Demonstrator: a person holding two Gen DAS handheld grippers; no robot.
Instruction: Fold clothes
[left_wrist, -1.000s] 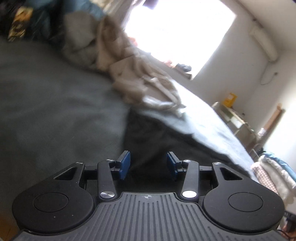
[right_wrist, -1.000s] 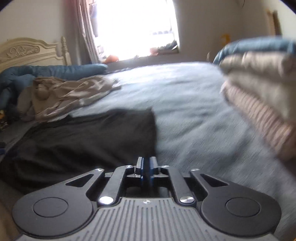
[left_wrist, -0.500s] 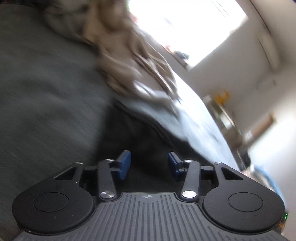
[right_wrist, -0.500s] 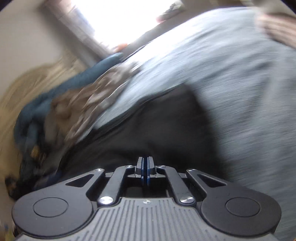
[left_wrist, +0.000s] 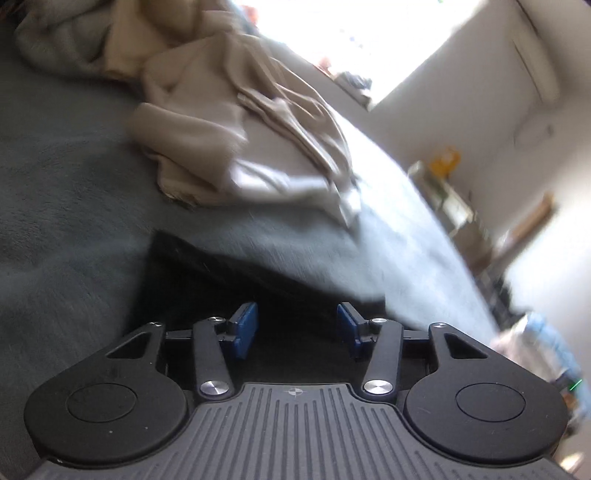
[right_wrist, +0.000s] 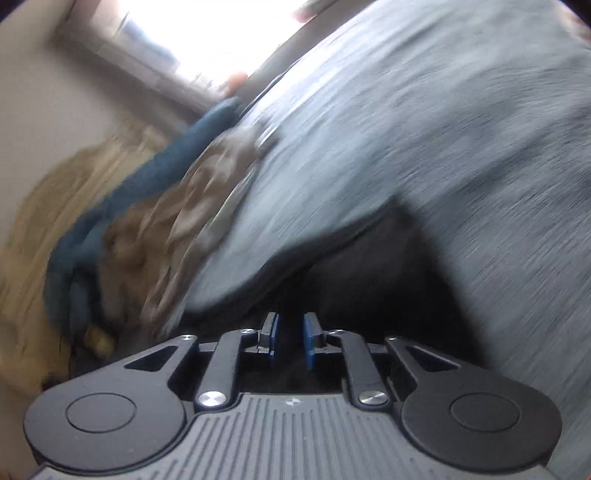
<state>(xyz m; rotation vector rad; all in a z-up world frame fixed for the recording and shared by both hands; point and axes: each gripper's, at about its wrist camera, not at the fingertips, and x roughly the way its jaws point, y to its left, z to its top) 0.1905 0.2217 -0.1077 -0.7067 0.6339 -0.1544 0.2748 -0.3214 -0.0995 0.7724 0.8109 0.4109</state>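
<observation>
Grey-blue fleece-covered bed (left_wrist: 66, 206) fills both views, bright window (left_wrist: 332, 33) and white wall behind – right view heavily blurred. Flat black garment (left_wrist: 207, 280) lies on the bed beneath both tools. Crumpled beige clothes (left_wrist: 229, 122) beyond. Left tool (left_wrist: 297, 325) spread wide; right tool (right_wrist: 290, 334) slightly parted, gripping nothing. No legible writing.

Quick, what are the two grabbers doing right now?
Left gripper: open, empty, over the black garment.
Right gripper: slightly open, empty, over that garment.
</observation>
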